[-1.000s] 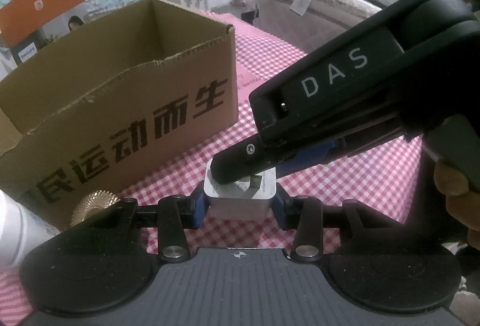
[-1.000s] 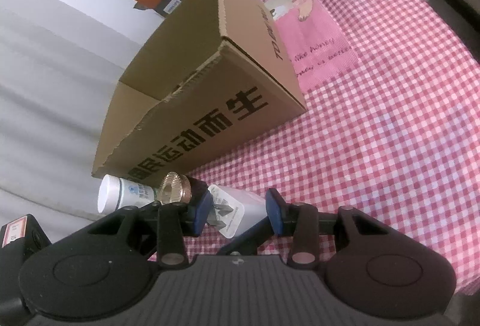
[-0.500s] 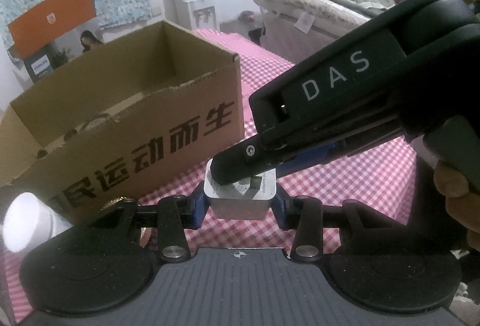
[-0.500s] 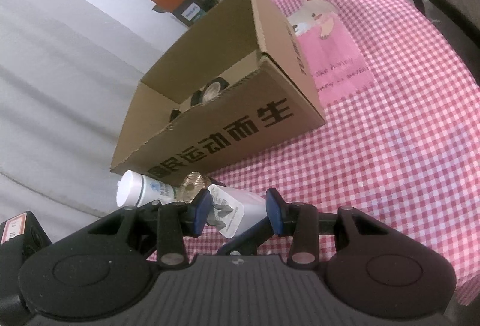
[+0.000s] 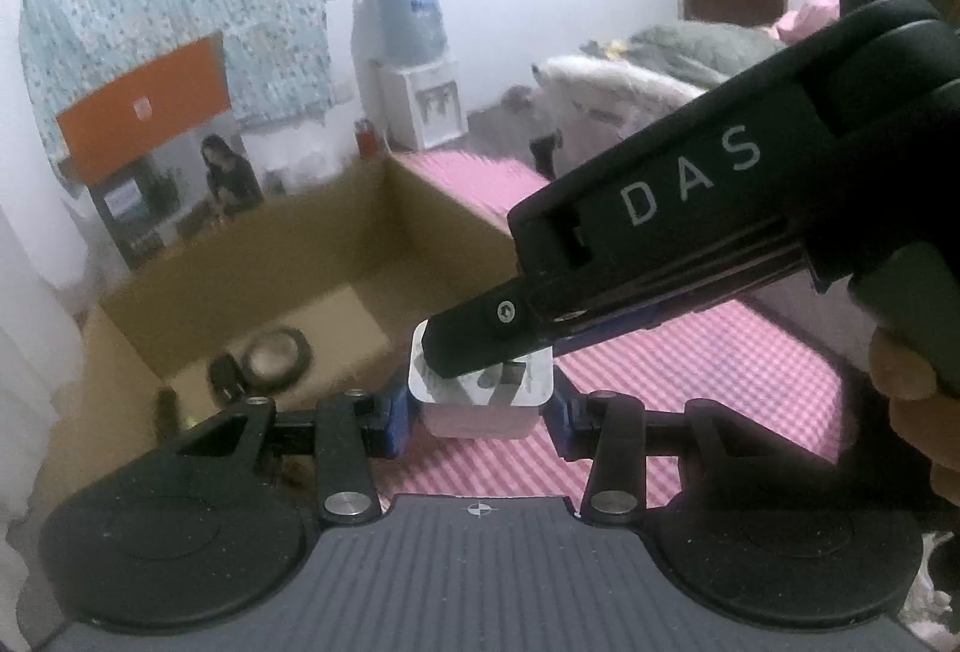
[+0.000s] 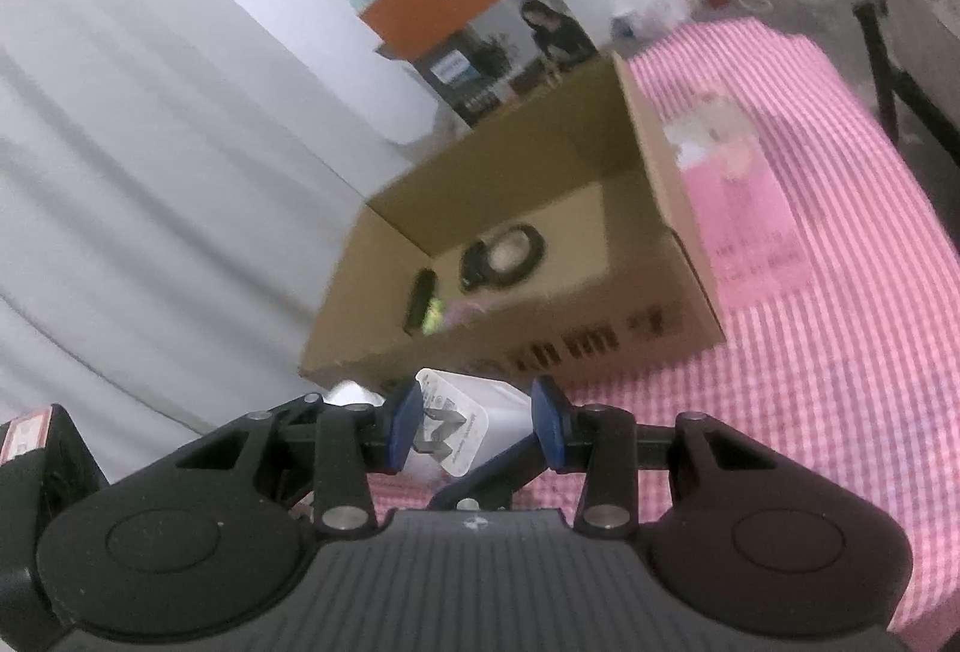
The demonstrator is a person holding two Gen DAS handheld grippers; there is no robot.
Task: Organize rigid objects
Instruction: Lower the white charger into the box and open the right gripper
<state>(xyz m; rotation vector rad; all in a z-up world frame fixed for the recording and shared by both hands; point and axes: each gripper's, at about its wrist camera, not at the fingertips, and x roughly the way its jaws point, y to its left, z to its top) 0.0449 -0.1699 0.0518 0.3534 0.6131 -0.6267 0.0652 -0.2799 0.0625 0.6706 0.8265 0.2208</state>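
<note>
A white plug adapter [image 5: 480,400] with metal prongs is held between both grippers at once. My left gripper [image 5: 477,406] is shut on its sides. My right gripper [image 6: 474,427] is shut on the same adapter [image 6: 465,427]; its black body marked DAS [image 5: 690,244] crosses the left wrist view from the right. We hold the adapter in the air near the front right corner of an open cardboard box [image 6: 672,208]. Inside the box lie a round black-rimmed object [image 6: 504,256] and a small black stick-like item [image 6: 420,298].
The box [image 5: 420,196] stands on a pink checked tablecloth [image 6: 840,352] with a pink printed patch [image 6: 744,196]. A white bottle's end [image 6: 351,391] shows by the box's front left. A grey curtain [image 6: 150,172] hangs to the left. A bed and water dispenser [image 5: 414,70] lie beyond.
Both grippers have risen together with the adapter. The box's printed front has dropped away and its inside now shows from above. The gold disc by the box is out of view.
</note>
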